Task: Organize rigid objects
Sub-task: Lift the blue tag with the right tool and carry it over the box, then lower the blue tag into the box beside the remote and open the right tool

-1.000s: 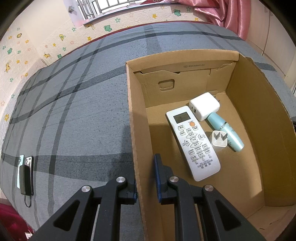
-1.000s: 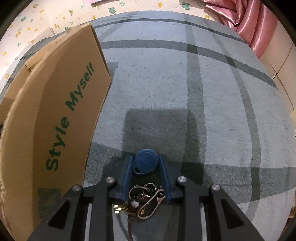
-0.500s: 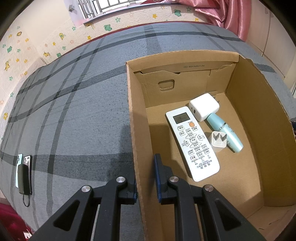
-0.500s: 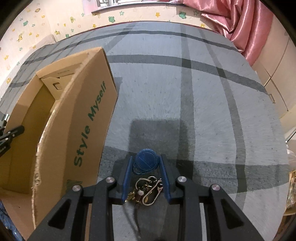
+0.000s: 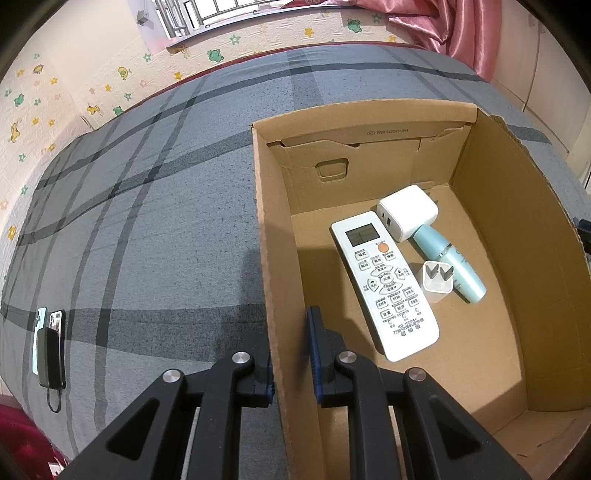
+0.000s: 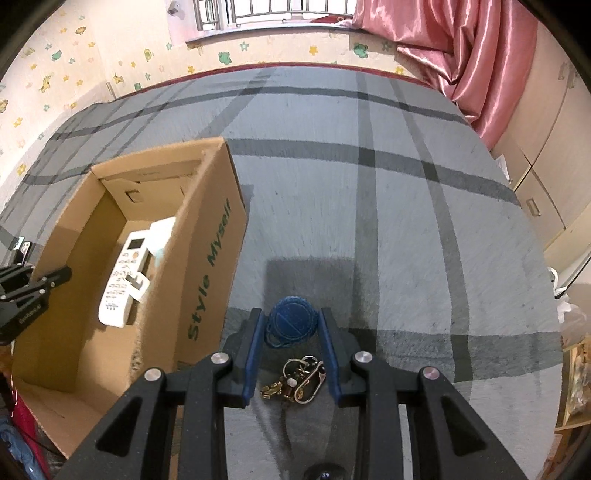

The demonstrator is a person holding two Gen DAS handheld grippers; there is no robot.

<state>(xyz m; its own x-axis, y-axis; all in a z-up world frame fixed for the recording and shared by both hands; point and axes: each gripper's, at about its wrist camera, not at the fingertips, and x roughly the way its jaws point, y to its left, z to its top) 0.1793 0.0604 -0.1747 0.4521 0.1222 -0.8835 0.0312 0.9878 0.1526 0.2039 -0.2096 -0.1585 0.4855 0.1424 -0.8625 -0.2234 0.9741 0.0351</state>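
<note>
Covering the whole work area is a grey bedspread (image 6: 388,206) crossed by dark plaid stripes, backed by a cream wall with star and frog stickers (image 5: 110,85), a barred window (image 6: 273,14) and a pink satin curtain (image 6: 454,55). The left gripper (image 5: 291,354) is clamped on the near wall of the cardboard box (image 5: 517,206), as a second ago, with a white remote (image 5: 384,284), two chargers and a teal bottle inside. The right gripper (image 6: 291,336), pinched on the round blue fob of the key bunch (image 6: 293,323), has carried it up off the bedspread, so the box interior now shows.
</note>
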